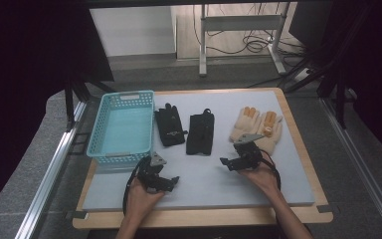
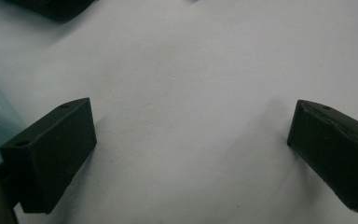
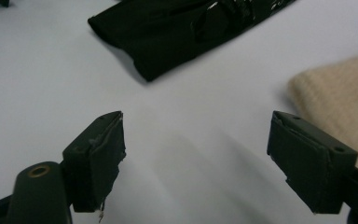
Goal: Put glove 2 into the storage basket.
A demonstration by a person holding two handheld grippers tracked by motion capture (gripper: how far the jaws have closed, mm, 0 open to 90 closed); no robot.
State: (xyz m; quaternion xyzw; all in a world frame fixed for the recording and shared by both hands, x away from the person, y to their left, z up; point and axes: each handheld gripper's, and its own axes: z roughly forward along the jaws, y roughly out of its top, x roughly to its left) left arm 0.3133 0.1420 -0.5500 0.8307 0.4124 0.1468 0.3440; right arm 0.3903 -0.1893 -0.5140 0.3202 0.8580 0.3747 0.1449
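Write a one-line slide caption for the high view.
Two hand-held grippers, left gripper and right gripper, hover open over the mat near black gloves and beige gloves, beside a basket.

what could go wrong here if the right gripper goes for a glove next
1. The right gripper stands open between the black glove and the cream gloves, so it may well catch the wrong one.
2. The two cream gloves lie touching; a pinch might lift both together.
3. The basket sits at the far left, past the left gripper, so a carry across could bump that gripper.
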